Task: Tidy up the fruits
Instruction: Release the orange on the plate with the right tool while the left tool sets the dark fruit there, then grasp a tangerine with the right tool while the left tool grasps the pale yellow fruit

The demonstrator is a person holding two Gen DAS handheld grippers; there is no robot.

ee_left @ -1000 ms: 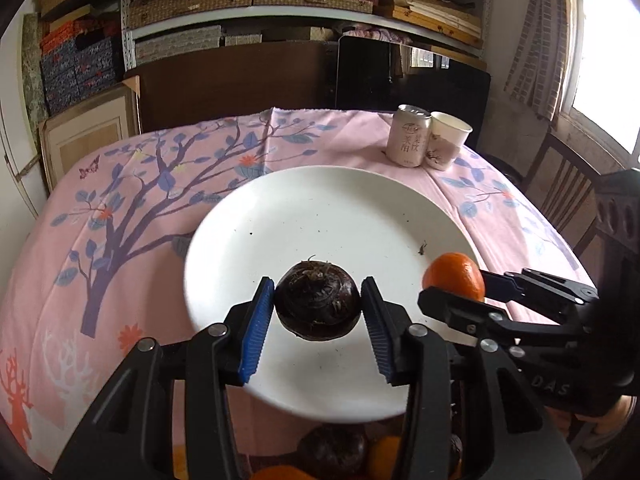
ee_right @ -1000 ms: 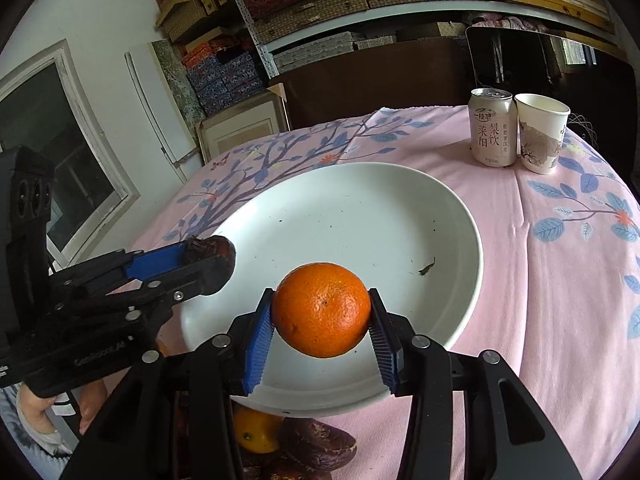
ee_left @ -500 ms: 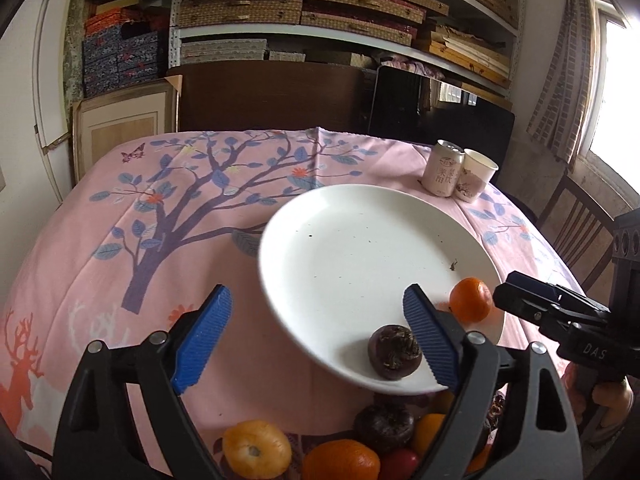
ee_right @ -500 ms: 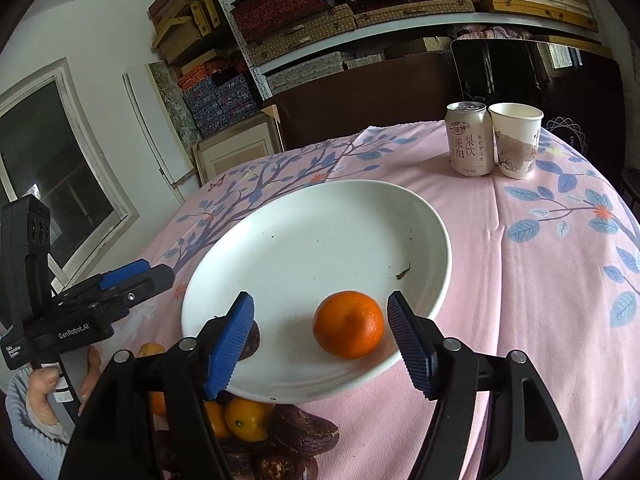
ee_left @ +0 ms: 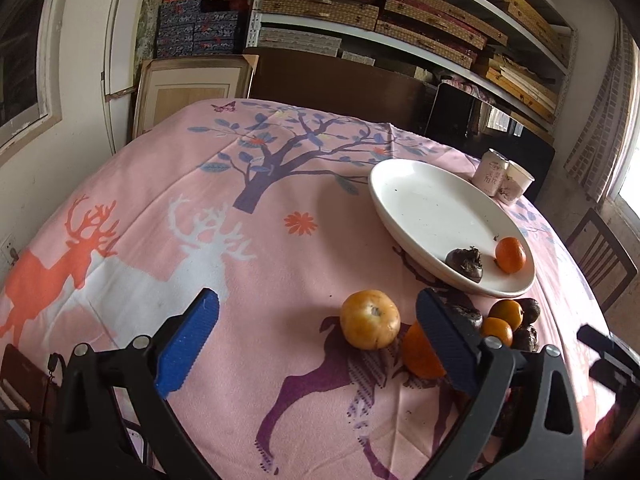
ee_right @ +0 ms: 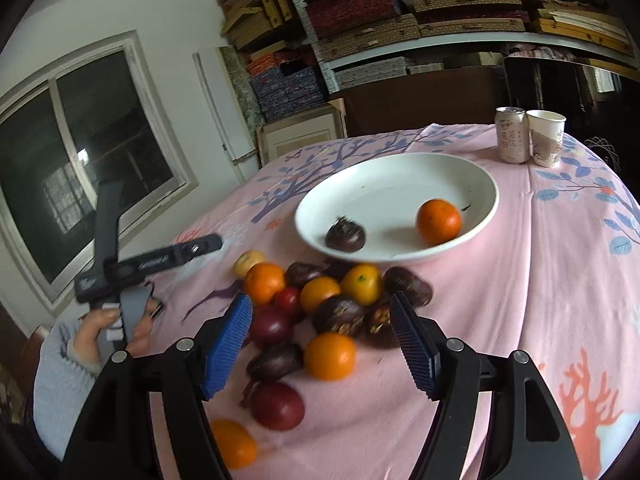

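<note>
A drink can touches a paper cup on the pink tablecloth below box-filled shelves.

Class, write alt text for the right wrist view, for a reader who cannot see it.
An open right gripper hovers over a pile of oranges and dark fruits on a pink patterned tablecloth. Behind sits a white plate holding one orange and one dark fruit; a can and paper cup stand beyond.

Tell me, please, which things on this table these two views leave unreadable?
- Fruit pile, left wrist view: largely hidden behind the left gripper.
- Can lettering, right wrist view: too small to read.
- Near fruit, right wrist view: blurred, partly behind the right gripper.
- Right gripper, left wrist view: cut off at the right edge.
</note>
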